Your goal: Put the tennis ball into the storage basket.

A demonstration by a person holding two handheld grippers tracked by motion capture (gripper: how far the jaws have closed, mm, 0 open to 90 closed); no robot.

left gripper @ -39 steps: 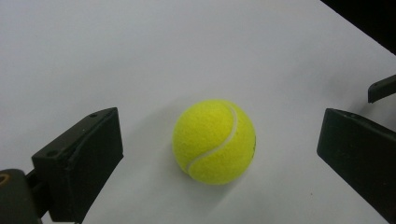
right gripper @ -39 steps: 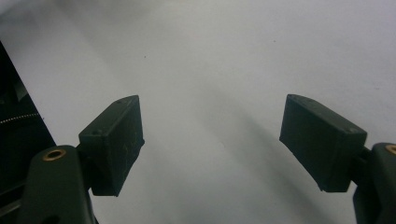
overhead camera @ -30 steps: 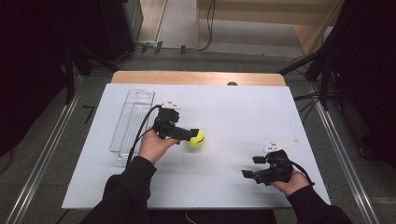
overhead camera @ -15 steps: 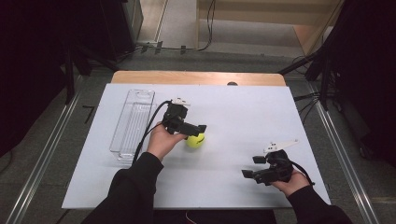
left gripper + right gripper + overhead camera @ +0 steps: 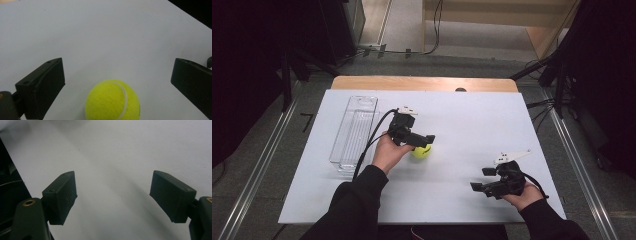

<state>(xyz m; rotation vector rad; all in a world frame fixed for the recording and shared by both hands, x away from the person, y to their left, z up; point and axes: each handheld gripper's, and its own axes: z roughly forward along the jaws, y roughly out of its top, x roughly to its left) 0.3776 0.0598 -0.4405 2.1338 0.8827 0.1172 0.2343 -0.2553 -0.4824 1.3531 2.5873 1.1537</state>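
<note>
Tennis ball [image 5: 112,100] at 6 o'clock between wide-spread jaws of left gripper [image 5: 421,141], now nearer mid-table than earlier; seam visible from left gripper view. Right gripper [image 5: 484,179] unmoved, jaws wide, holding nothing.

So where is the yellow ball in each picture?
High view: the tennis ball lies mid-table, just under the left gripper.
Left gripper view: the ball sits bottom centre, between the open jaws.
Right gripper view: the ball is not in it.
Shared landmark: the white table.
</note>
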